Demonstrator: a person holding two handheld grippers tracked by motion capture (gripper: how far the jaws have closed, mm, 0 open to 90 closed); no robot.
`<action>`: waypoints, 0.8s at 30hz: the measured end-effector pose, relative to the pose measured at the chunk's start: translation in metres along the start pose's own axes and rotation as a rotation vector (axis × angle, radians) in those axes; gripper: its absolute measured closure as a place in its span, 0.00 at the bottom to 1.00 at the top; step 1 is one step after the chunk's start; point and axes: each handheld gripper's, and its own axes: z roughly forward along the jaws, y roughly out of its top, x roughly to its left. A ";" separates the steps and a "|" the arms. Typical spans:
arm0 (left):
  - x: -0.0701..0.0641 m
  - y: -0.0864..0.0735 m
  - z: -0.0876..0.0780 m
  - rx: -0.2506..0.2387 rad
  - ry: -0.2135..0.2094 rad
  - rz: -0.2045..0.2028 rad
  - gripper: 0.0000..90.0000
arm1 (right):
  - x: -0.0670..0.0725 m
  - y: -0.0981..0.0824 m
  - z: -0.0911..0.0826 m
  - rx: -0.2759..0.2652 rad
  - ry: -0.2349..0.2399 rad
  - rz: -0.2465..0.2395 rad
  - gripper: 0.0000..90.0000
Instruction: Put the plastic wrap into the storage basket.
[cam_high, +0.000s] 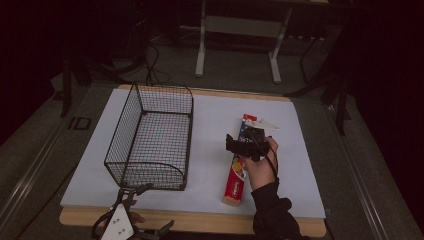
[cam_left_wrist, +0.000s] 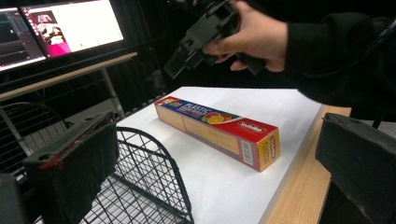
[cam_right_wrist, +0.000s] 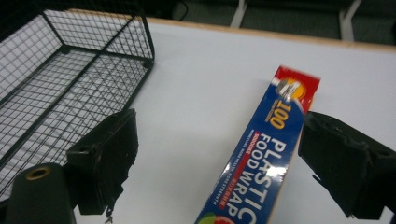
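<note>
Two grippers: both sitting wide open — gripping nothing.
Right gripper (cam_high: 243, 145): hovering over the plastic wrap box (cam_high: 239, 170).
Left gripper (cam_high: 131, 207): hanging near the wire basket (cam_high: 155, 137) — left of the box.

A dim lab or recording room: lit monitors (cam_left_wrist: 60, 30) on a far desk, grey carpet (cam_high: 240, 70), cables on the floor, a white-covered worktop (cam_high: 210, 130) at centre.

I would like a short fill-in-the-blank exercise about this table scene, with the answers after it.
1. The wire basket holds ____.
2. The box is printed "Plastic Food ____".
3. The right hand-held gripper is above the box with its jaws ____.
4. The box lies on the white ____ of the table.

Answers: nothing; Wrap; open; sheet
</note>
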 end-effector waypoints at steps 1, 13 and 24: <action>0.000 0.000 0.000 0.000 0.000 0.000 0.00 | -0.001 0.000 0.004 0.007 -0.005 0.010 0.14; 0.000 0.000 0.000 -0.003 -0.004 -0.006 0.00 | -0.011 -0.014 0.032 0.073 -0.067 0.131 0.16; 0.000 0.000 0.000 -0.001 -0.004 -0.008 0.00 | -0.020 -0.033 0.060 0.181 -0.119 0.174 0.16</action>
